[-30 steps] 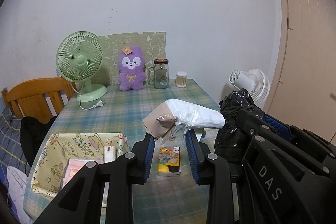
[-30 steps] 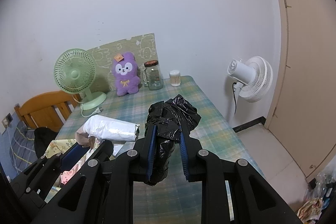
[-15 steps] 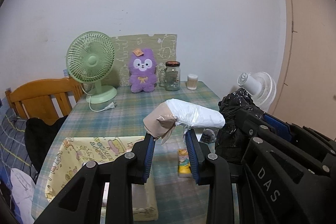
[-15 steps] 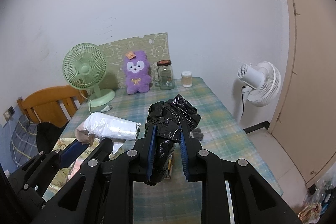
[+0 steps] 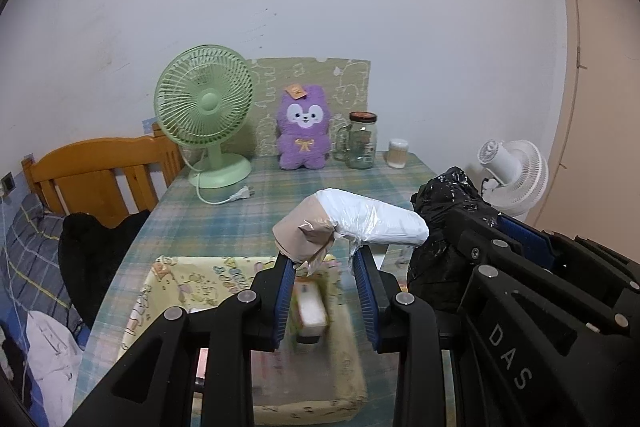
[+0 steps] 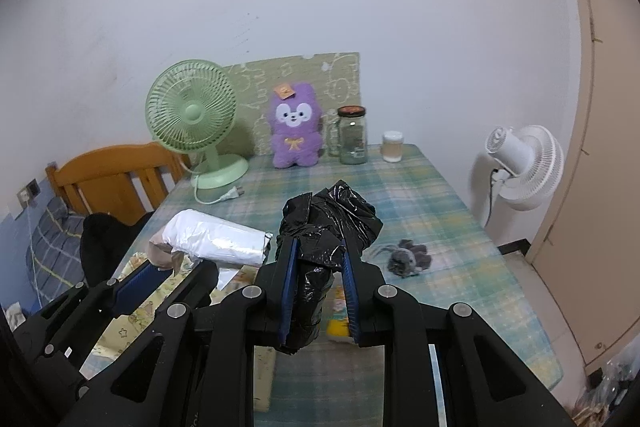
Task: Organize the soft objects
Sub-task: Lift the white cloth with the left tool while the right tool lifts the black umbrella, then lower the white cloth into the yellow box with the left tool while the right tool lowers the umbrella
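yellow fabric bin (image 5: 168,291) holds tissue pack (image 5: 311,311).

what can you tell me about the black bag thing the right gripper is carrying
The black bag is a crumpled bundle of thin, glossy black plastic, like a bin bag, wrinkled and catching light. The right gripper is shut on its lower part, blue-padded fingers pressing in from both sides, so it stands upright with the bunched top flaring above them. It is held up over the plaid table, touching nothing else visible. In the left wrist view it hangs just right of the white wrapped bundle.
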The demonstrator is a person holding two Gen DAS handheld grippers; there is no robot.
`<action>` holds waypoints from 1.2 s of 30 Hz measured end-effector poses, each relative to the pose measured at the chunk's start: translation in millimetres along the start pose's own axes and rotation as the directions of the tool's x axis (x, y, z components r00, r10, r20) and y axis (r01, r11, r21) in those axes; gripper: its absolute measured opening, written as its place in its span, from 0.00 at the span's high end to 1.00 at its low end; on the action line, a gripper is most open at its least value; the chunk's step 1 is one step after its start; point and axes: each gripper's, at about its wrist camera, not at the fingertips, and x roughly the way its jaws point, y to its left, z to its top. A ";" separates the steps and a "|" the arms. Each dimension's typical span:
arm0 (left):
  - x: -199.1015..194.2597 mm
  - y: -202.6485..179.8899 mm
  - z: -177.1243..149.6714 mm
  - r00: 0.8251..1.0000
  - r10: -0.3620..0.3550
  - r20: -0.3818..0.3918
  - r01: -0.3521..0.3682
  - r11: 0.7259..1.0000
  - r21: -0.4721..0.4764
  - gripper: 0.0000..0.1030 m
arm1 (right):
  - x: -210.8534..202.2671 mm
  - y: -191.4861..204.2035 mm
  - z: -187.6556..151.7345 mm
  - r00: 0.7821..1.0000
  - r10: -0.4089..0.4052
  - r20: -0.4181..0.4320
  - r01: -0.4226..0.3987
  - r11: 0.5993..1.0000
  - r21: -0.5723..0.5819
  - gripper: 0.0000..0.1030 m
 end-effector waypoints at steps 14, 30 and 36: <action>22.7 43.4 -6.5 0.997 0.063 -0.052 -0.065 0.998 -0.024 0.71 | 30.3 44.1 -4.3 0.996 0.075 -0.046 -0.077 0.995 -0.058 0.76; 42.5 79.6 -24.4 0.983 0.123 -0.135 -0.129 0.991 -0.037 0.67 | 63.1 81.1 -18.7 0.981 0.140 -0.136 -0.155 0.982 -0.110 0.76; 48.4 91.2 -32.3 0.974 0.139 -0.178 -0.153 0.986 -0.065 0.56 | 72.9 92.0 -24.6 0.971 0.167 -0.171 -0.188 0.975 -0.115 0.76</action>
